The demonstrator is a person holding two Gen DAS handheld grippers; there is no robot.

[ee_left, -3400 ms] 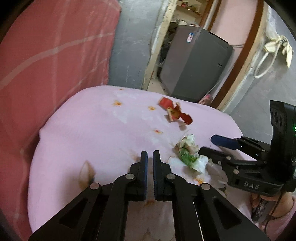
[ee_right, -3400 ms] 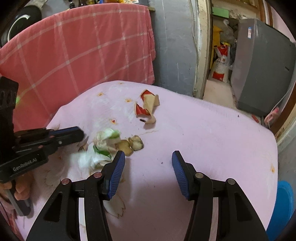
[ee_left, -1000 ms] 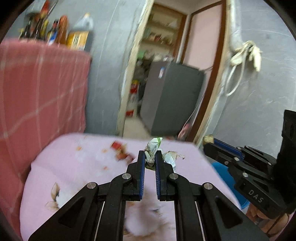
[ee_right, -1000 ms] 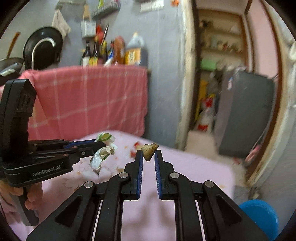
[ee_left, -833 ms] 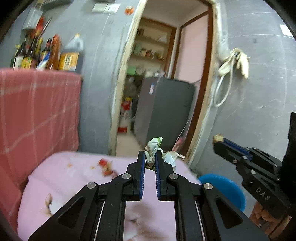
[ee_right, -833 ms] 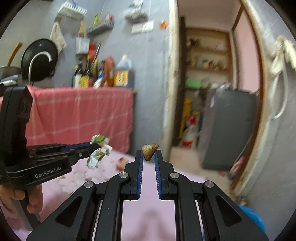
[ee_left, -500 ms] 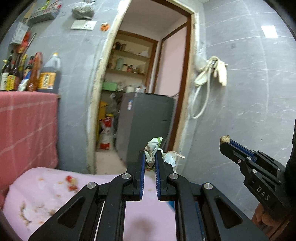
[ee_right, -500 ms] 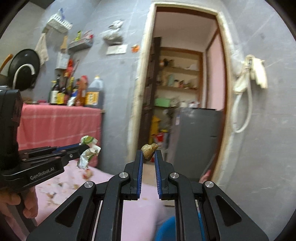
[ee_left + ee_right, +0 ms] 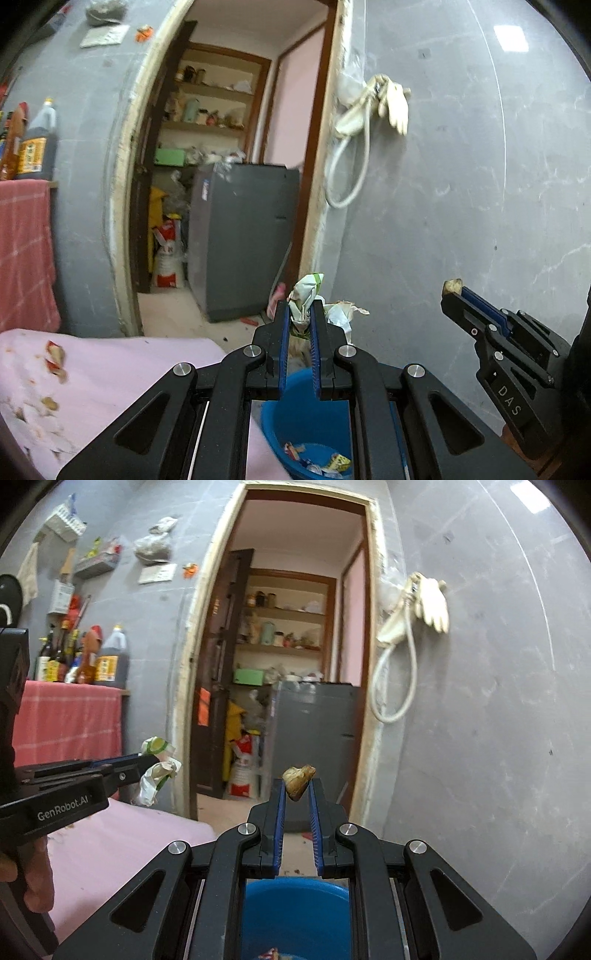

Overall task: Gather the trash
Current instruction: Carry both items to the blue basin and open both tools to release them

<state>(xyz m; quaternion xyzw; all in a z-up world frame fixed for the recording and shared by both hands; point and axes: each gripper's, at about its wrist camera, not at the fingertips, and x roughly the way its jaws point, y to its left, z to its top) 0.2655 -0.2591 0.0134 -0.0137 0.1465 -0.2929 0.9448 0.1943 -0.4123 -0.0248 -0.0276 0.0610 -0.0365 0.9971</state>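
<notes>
On the left lies the pink-covered tabletop, with a torn red wrapper and some crumbs left on it, so the clearing looks unfinished. Both hands are held out past its edge, and I'd say that is because the blue bin stands on the floor just beside the tabletop, with a few wrappers already at its bottom.

The left tool is pinched tight on a crumpled white-and-green wrapper, most of the paper sticking out above and to the right of the tips. It hangs in the air roughly above the bin's near rim, as far as I can judge; held that high, the loose paper clears the rim.

Further right, the right tool is clamped on a small brown scrap, gripped only at the tips, perhaps because the piece is so small. The blue bin shows directly below and between its arms, so a release here should drop the scrap inside. Two loads carried together save a trip.
</notes>
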